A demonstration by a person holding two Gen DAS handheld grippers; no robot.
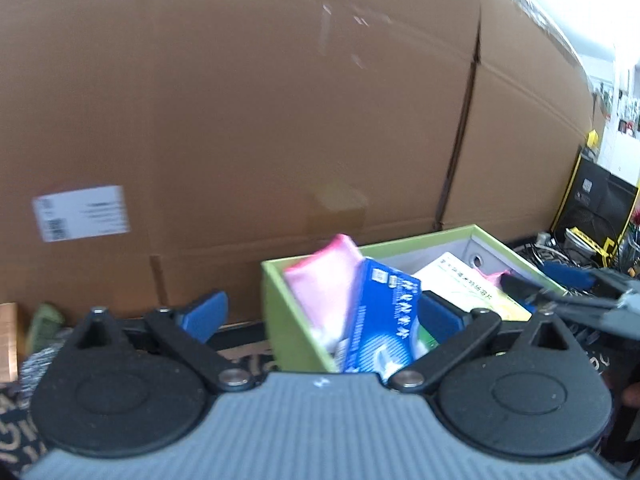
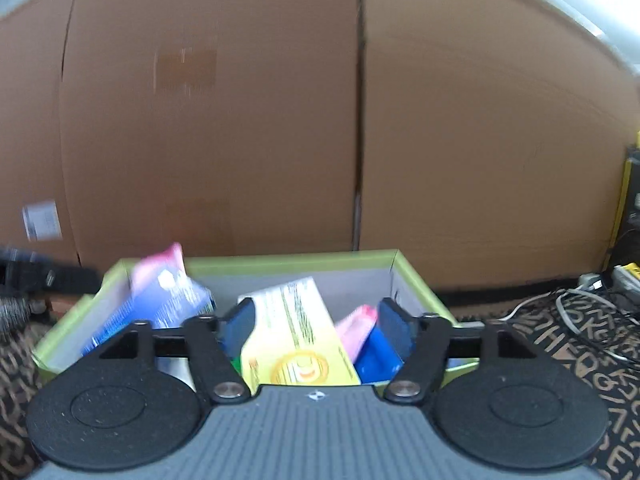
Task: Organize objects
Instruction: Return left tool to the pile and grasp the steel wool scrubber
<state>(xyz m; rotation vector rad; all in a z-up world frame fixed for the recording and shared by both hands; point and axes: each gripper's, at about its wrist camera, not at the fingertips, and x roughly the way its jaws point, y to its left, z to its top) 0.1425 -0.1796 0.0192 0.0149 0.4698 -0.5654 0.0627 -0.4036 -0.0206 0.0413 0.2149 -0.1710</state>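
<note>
A light green open box (image 1: 280,300) (image 2: 288,260) holds a pink packet (image 1: 324,280) (image 2: 160,264), a blue carton (image 1: 384,320) (image 2: 160,308) and a yellow-white carton (image 1: 460,284) (image 2: 296,332), leaning upright. My left gripper (image 1: 320,316) is open and empty, its fingers astride the box's left wall. My right gripper (image 2: 316,324) is open over the box, with the yellow-white carton standing between its blue pads without a grip. A second pink packet (image 2: 356,328) and a blue item (image 2: 376,356) lie inside. The right gripper also shows in the left wrist view (image 1: 560,280).
A tall cardboard wall (image 1: 280,120) (image 2: 240,120) stands right behind the box. The table has a dark patterned cloth (image 2: 580,344). Cables (image 2: 580,300) lie at the right. A copper-coloured box (image 1: 8,340) and a green item (image 1: 44,320) sit at far left.
</note>
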